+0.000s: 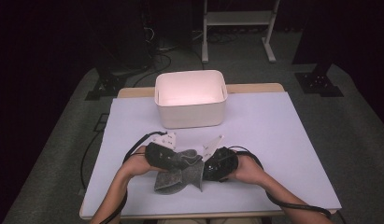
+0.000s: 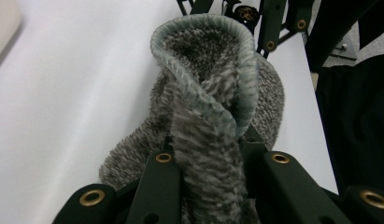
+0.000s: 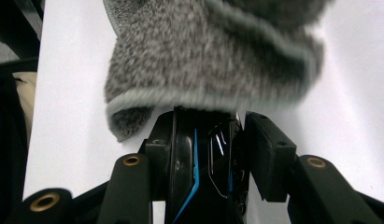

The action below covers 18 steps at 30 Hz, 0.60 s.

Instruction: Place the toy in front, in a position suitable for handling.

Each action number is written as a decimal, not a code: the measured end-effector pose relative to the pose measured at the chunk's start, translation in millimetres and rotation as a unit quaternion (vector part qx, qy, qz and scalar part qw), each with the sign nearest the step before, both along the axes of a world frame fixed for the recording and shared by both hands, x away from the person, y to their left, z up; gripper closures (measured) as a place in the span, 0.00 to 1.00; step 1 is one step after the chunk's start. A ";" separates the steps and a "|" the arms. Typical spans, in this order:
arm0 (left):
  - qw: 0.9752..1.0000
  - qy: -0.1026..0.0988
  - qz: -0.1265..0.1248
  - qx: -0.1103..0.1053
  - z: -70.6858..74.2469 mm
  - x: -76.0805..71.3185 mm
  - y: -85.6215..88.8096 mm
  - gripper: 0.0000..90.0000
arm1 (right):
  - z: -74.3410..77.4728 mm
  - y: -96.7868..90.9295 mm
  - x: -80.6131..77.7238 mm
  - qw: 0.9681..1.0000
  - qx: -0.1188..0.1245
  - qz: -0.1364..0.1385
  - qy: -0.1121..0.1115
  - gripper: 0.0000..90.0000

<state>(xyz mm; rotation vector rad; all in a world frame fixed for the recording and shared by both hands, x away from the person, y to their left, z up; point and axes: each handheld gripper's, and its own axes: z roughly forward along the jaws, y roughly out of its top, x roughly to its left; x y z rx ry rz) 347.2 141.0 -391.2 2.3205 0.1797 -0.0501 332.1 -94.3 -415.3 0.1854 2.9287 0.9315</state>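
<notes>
Grey towel (image 1: 178,175), lying on the table's (image 1: 283,140) near edge, is mid-fold: my left gripper (image 1: 173,161) clamps 1 bunched edge, my right gripper (image 1: 209,164) clamps a black object; next, lay it flat.

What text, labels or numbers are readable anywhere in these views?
None readable.
Bin: plain white, no print showing.
Cloth: grey knit with a paler hem, no tag or label in sight.
Black thing with blue lines between the right gripper's jaws: no lettering to make out.
Gold-ringed round part on the far gripper, in the left gripper view: too small and blurred to read.
</notes>
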 end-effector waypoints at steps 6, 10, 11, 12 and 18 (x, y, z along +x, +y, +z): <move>1.000 0.000 0.010 -0.003 0.6 2.2 4.3 0.82 | 0.1 -19.4 4.7 0.999 0.037 -0.022 0.017 0.62; 1.000 -0.004 0.003 -0.003 -1.2 2.6 -5.4 0.83 | -0.1 -26.8 3.5 0.998 0.054 -0.026 0.013 0.62; 1.000 0.001 0.003 -0.007 -1.7 3.5 -7.6 0.84 | -0.2 -28.0 2.8 0.998 0.057 -0.027 0.011 0.62; 1.000 0.004 0.001 -0.007 -1.6 4.1 -9.7 0.84 | 0.0 -28.8 2.4 0.998 0.058 -0.028 0.011 0.62; 1.000 -0.008 0.002 -0.024 12.1 2.4 -7.7 0.85 | 1.4 -29.5 2.3 0.996 0.080 -0.028 0.008 0.62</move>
